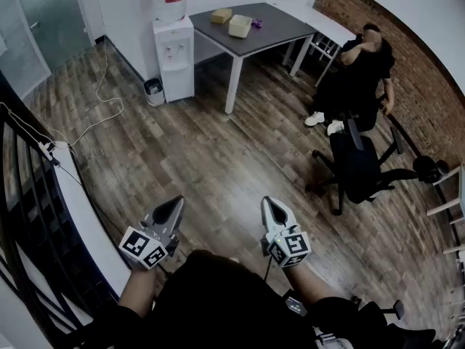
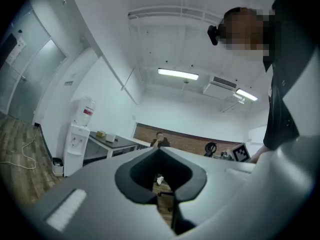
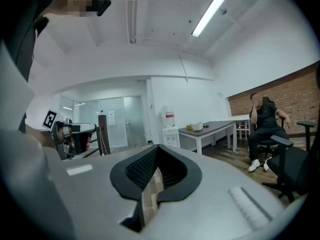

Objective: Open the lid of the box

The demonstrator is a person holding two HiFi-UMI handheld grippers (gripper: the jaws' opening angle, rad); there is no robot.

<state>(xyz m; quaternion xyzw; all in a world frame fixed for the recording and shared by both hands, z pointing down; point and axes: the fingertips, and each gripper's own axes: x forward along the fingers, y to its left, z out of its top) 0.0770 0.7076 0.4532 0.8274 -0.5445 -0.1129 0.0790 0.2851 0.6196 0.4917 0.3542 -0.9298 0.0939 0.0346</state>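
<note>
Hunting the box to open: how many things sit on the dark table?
3: a tan box at the left, a cream box next to it, a small purple item right of that.

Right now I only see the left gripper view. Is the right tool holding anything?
Observer: No. The right gripper view shows the right tool with jaws together, nothing between them.
Operator: I see a tan box and a cream box on the table. Anything else there?
Observer: Head view shows a small purple thing beside the cream box; can't tell what it is.
Operator: How close are we?
Observer: Not close. In the head view the left tool and the right one hang by the person's body over wood floor; the table is across the room.
</note>
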